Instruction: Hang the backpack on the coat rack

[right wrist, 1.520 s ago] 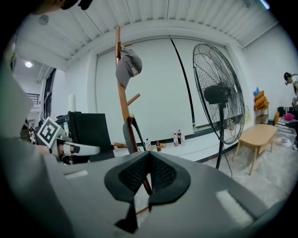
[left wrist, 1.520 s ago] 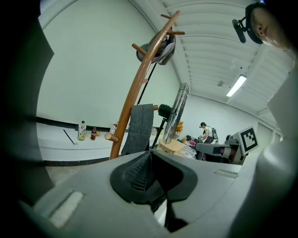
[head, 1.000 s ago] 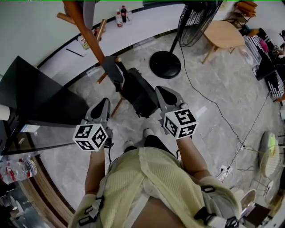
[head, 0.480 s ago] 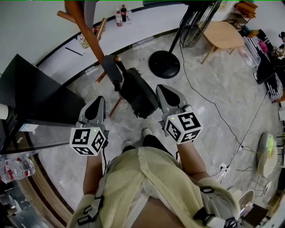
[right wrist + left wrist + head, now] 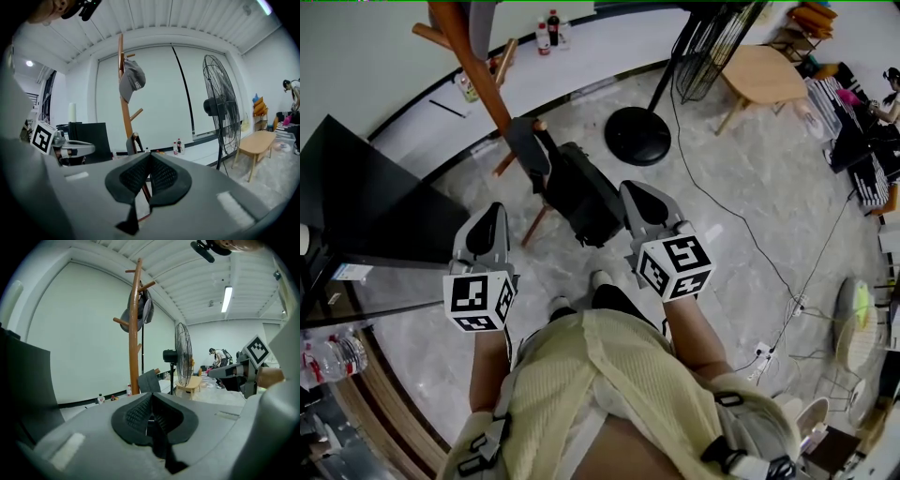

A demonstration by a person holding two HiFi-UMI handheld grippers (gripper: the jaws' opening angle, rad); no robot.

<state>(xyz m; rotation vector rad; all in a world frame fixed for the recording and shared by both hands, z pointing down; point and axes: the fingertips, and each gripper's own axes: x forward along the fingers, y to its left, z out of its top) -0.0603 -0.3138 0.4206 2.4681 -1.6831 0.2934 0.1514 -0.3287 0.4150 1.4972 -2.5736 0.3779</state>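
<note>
Both pairs of fingers are pressed together with nothing between them; the left gripper (image 5: 490,220) and the right gripper (image 5: 639,197) hover side by side. Just ahead, one black backpack (image 5: 581,192) sits on the floor (image 5: 750,206) against the foot of the one wooden coat rack (image 5: 478,70), which carries one grey cap (image 5: 131,79). One standing fan (image 5: 642,136) is beyond. The head view cuts off the rack's top.

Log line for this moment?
left gripper: shut, empty | right gripper: shut, empty | backpack: on floor beside coat rack, unhung
</note>
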